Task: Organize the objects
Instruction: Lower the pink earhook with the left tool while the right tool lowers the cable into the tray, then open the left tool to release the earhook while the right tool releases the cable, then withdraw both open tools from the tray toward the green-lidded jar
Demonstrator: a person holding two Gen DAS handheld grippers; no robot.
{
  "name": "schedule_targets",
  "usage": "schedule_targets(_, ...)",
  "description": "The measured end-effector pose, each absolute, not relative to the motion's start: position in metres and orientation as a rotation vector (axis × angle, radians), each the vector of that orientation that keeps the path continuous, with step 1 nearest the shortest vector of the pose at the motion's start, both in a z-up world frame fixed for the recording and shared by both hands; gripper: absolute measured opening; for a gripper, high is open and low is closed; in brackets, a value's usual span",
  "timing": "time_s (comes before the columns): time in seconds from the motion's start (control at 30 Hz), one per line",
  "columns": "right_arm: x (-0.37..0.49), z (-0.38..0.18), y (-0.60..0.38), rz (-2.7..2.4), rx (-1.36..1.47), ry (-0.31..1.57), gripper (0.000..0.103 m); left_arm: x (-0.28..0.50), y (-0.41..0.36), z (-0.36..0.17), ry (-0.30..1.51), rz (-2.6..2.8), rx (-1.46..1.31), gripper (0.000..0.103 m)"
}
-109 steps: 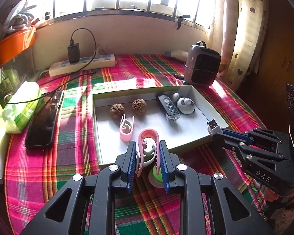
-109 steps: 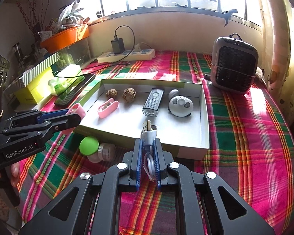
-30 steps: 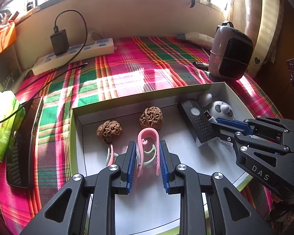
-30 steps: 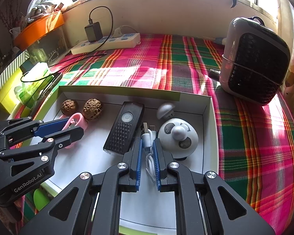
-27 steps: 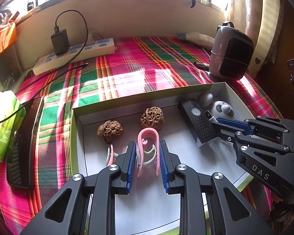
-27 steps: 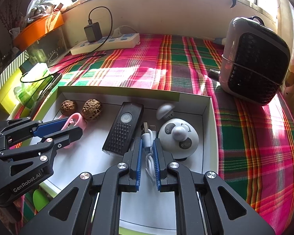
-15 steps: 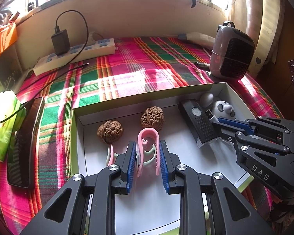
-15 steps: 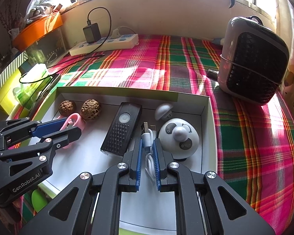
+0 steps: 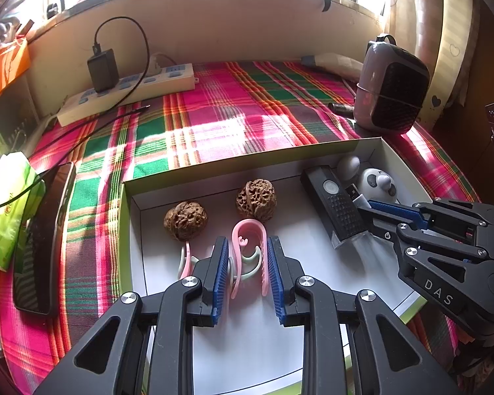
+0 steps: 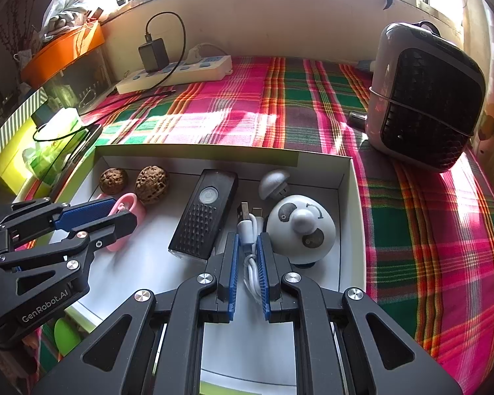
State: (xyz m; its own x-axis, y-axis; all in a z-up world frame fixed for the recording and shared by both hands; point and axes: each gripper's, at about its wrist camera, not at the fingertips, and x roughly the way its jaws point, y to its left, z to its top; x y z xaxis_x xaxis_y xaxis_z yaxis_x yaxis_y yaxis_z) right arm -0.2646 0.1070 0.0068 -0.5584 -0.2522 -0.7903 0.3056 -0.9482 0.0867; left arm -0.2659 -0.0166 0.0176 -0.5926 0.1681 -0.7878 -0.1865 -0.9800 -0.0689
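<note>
A white shallow box (image 9: 247,161) (image 10: 349,177) lies on the plaid cloth. My left gripper (image 9: 248,253) is shut on a pink hair clip (image 9: 248,230) and holds it over the box floor, just in front of two walnuts (image 9: 185,219) (image 9: 256,199). A second pink clip (image 9: 185,258) lies to its left. My right gripper (image 10: 247,247) is shut on a coiled white USB cable (image 10: 248,230), between a black remote (image 10: 205,212) and a white panda-face gadget (image 10: 299,223).
A grey heater (image 10: 425,95) stands at the back right. A power strip with charger (image 9: 125,89) lies by the wall. A phone (image 9: 42,237) and green tissue pack (image 9: 6,204) lie left of the box. A green ball (image 10: 66,332) sits outside the box's front.
Over 3.6 s both grippers moved forward from the box's front edge to over its floor, each carrying its object. In the last second they barely moved.
</note>
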Motion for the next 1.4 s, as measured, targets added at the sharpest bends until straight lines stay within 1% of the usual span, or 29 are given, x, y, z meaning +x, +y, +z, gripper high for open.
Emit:
schedule_targets(0.3, -0.263, 0.007, 0.108, -2.514, 1.272, 0.070, 0.012, -0.264, -0.017, 0.018, 0.025, 2.633, -1.306, 0.029)
schedule_targets(0.37, -0.262, 0.007, 0.108, -2.511, 1.271, 0.067, 0.016, -0.264, -0.017, 0.018, 0.021, 2.630, -1.307, 0.030)
schedule_targets(0.7, -0.260, 0.008, 0.107, -2.507, 1.275, 0.061, 0.019, -0.260, -0.017, 0.019, 0.019, 2.637, -1.310, 0.033)
schedule_targets(0.87, -0.255, 0.010, 0.105, -2.503, 1.257, 0.063, 0.031, -0.256, -0.017, 0.024, 0.010, 2.644, -1.291, 0.034)
schedule_targets(0.93, -0.254, 0.010, 0.105, -2.503, 1.257, 0.062, 0.033, -0.254, -0.018, 0.025, 0.005, 2.650, -1.289, 0.034)
schedule_targets(1.4, -0.238, 0.018, 0.109, -2.536, 1.238, 0.048, 0.033, -0.232, -0.019, 0.033, 0.013, 2.675, -1.264, 0.034)
